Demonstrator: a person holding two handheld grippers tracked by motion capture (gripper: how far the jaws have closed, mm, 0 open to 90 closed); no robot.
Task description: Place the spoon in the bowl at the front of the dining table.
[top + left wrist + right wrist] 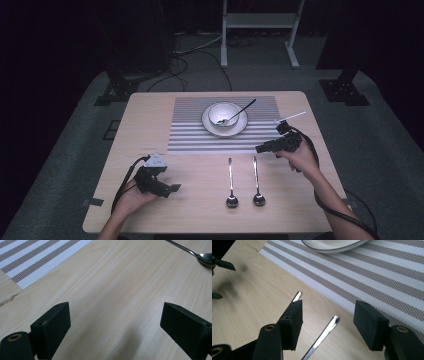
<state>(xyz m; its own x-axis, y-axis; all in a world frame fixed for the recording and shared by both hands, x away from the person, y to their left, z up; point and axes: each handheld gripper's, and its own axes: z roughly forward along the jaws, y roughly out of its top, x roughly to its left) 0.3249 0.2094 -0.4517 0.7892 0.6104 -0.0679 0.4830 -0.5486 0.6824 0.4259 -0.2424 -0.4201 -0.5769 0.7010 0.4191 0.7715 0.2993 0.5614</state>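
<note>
Two metal spoons lie side by side on the wooden table (150, 115), handles pointing away from the person: the left spoon (231, 180) and the right spoon (256, 177). My right gripper (260, 148) hovers at the far end of their handles, pointing left. In the right gripper view it (328, 312) is open, with the right spoon's handle (322, 337) lying on the table between its jaws and the left spoon's handle tip (297, 296) beyond. My left gripper (172, 189) rests low at the front left. It (115, 315) is open over bare wood, with a spoon (200, 256) farther off.
A striped placemat (190, 135) covers the table's far middle. On it stands a white plate (210, 127) with a white bowl (223, 114) and a third spoon (240, 111) leaning in it. The plate's rim (332, 247) lies beyond my right gripper. A white stick (292, 117) lies at the mat's right edge.
</note>
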